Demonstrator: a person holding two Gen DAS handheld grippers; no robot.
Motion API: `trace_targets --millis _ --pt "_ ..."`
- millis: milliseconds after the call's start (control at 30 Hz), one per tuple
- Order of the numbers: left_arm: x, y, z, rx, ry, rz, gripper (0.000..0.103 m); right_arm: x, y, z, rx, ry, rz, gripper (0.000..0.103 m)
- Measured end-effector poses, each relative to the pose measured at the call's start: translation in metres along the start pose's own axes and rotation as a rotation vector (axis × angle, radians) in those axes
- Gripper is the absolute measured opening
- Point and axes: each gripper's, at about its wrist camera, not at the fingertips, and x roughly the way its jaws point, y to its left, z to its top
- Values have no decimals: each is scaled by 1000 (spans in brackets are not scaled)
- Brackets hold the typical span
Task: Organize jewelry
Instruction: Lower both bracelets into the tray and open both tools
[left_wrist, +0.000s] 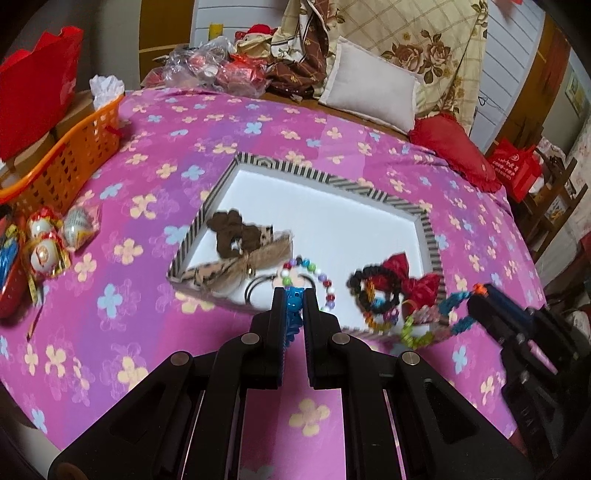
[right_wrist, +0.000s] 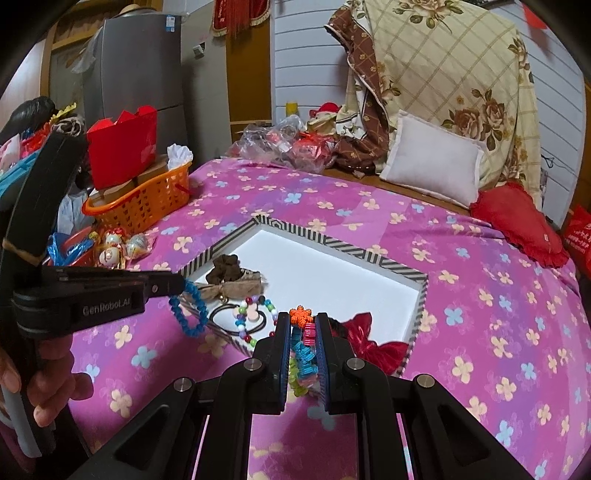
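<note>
So, both of your grippers are loaded at this point. Your left gripper is clamped nearly closed on a blue braided bracelet, which dangles as a loop from its tips just over the near-left edge of the striped tray. Your right gripper is pinched narrow on a multicoloured braided bracelet with an orange flower charm at the top, held above the tray's near edge; whether either bracelet touches the rim is not clear. Already lying inside the tray: a brown scrunchie, a tan bow clip, a black hair tie, a beaded bracelet, a black braided ring with coloured bits, and a red bow. Judged from that, the sorting looks well advanced: most pieces sit in the tray, clustered along the near side, with the far half bare. What remains, as far as visible, is setting down the two held bracelets. No loose jewelry shows on the pink floral bedspread; the wrapped trinkets by the orange basket do not look like part of the job.
</note>
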Motion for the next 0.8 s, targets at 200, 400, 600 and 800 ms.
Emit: trace_targets --millis 200,400,600,800 --pt "1 -6 22 -15 -28 -14 7 19 2 9 25 1 31 12" --pt "31 -4 28 -43 10 -32 7 46 11 13 32 23 71 12" --pt "61 1 28 -51 63 -10 7 76 14 9 32 65 98 12" --pt "74 7 29 -45 80 41 7 105 -6 2 59 119 55 12"
